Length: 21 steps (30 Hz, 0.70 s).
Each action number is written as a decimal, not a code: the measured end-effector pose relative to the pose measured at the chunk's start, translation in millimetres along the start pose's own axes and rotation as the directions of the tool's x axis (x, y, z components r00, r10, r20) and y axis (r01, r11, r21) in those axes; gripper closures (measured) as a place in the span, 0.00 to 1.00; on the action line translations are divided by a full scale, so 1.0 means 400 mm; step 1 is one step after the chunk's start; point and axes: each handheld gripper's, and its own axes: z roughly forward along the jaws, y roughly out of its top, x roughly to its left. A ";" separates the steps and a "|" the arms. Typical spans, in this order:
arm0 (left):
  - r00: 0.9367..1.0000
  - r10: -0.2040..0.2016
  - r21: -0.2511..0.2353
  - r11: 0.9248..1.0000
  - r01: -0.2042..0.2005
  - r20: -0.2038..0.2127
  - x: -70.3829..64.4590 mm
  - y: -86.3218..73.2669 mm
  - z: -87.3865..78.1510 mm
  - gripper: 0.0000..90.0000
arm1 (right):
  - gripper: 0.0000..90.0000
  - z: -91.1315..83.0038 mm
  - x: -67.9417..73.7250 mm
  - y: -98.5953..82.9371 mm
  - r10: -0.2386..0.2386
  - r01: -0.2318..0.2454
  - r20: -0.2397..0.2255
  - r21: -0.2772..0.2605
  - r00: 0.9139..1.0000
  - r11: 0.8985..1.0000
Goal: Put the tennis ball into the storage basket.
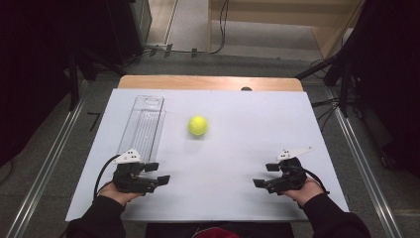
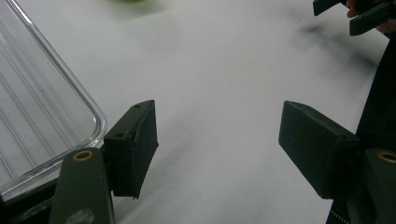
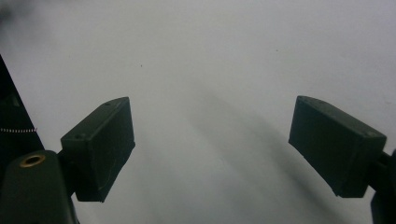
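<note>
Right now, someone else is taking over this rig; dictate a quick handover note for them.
Left gripper: open, empty, at the near end of the clear plastic tray.
Right gripper: open, empty, low over the white table.
Tennis ball: loose on the table, just right of the tray, beyond both grippers.
Done: nothing grasped yet.
Left: probably pick up the ball; the tray looks like its likely destination.

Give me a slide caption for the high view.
Two open grippers, left and right, rest near a yellow ball and clear tray.
</note>
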 end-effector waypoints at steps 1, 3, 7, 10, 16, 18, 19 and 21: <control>1.000 -0.001 0.000 1.000 0.001 -0.001 -0.001 0.000 0.000 0.32 | 0.14 0.000 0.000 0.000 0.000 0.000 -0.002 0.003 1.000 1.000; 1.000 0.000 0.001 1.000 0.000 0.001 -0.002 0.001 0.000 0.32 | 0.14 0.002 -0.001 -0.001 -0.003 0.003 -0.008 0.009 1.000 1.000; 1.000 0.001 0.001 1.000 -0.001 -0.003 -0.002 0.002 0.001 0.32 | 0.14 0.005 -0.005 -0.002 -0.005 0.005 -0.007 0.024 1.000 1.000; 1.000 -0.004 -0.001 1.000 0.004 -0.003 0.000 0.002 0.000 0.32 | 0.14 0.004 -0.006 0.000 -0.005 0.005 -0.005 0.022 1.000 1.000; 1.000 -0.013 0.012 1.000 0.013 -0.002 -0.001 0.000 0.001 0.32 | 0.14 0.003 -0.008 0.001 0.013 -0.012 -0.026 0.019 1.000 1.000; 1.000 -0.011 0.017 1.000 0.011 -0.004 -0.002 0.000 0.002 0.32 | 0.14 0.004 -0.008 0.001 0.016 -0.015 -0.017 0.023 1.000 1.000; 1.000 -0.011 0.017 1.000 0.011 -0.004 -0.002 0.000 0.002 0.32 | 0.14 0.004 -0.007 0.000 0.005 -0.005 -0.014 0.023 1.000 1.000; 1.000 -0.010 0.017 1.000 0.010 -0.009 -0.001 -0.001 0.002 0.32 | 0.14 0.005 -0.006 0.001 0.007 -0.006 -0.015 0.022 1.000 1.000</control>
